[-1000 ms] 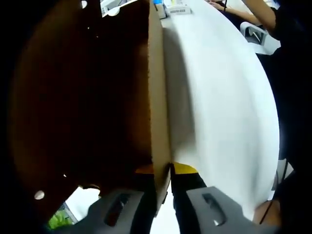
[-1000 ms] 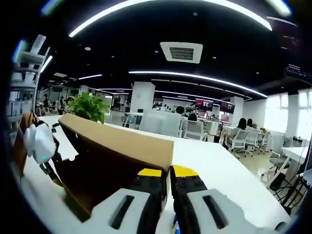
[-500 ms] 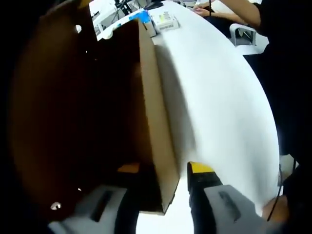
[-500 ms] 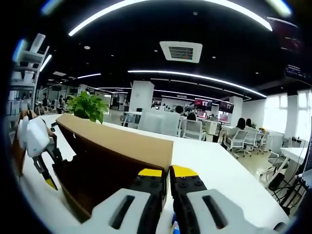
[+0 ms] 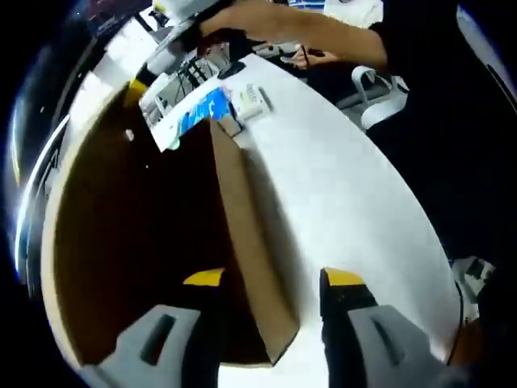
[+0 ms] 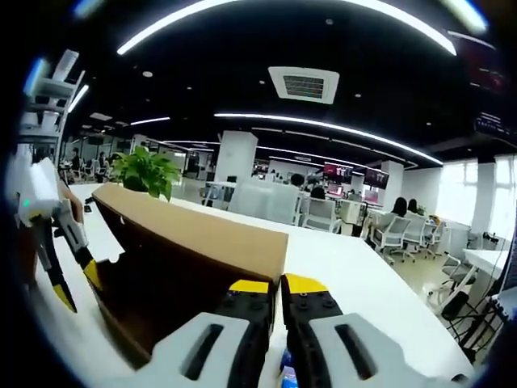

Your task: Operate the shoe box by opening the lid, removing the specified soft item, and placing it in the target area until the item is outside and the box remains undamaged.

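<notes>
The left gripper (image 5: 275, 279) stands with its yellow-tipped jaws spread wide apart, gripping nothing. The right gripper (image 6: 279, 284) has its jaws pressed nearly together. A bare forearm (image 5: 323, 32) in a dark sleeve reaches across behind the left gripper.

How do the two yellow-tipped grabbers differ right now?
The left gripper has its jaws spread wide, one on each side of the cardboard box wall; the right gripper has its jaws pressed together on the wall's top edge. The left touches nothing; the right pinches. Both have yellow tips on grey bodies.
</notes>
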Motion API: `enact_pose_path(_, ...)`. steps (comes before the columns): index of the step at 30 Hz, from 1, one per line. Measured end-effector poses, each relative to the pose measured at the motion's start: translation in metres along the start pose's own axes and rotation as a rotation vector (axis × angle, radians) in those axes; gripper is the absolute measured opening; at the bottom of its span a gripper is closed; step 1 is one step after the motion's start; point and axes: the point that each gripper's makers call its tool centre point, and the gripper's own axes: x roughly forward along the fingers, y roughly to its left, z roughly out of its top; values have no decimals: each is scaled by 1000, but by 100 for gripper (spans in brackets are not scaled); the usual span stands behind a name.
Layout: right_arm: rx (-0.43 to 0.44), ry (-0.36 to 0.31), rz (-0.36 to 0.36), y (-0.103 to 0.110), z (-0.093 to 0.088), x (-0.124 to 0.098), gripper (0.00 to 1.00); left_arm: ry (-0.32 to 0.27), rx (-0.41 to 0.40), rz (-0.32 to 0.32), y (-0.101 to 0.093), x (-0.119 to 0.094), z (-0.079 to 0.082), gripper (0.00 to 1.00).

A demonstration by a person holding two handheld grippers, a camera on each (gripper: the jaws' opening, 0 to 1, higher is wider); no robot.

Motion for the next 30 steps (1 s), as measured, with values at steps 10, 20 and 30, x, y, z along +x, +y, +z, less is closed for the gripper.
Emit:
enact_pose_path(10,-13,6,3,2,-2,-2,2,-105,77,97,3,-27,29,48)
enact_pose_path(20,-4,5,5,1,-1,-4,3,-269,74,237,23,-60,64,49)
enact_pose_path(30,5,-17,20,-1,1,-5,3,-323,11,370,63,-91,80,49)
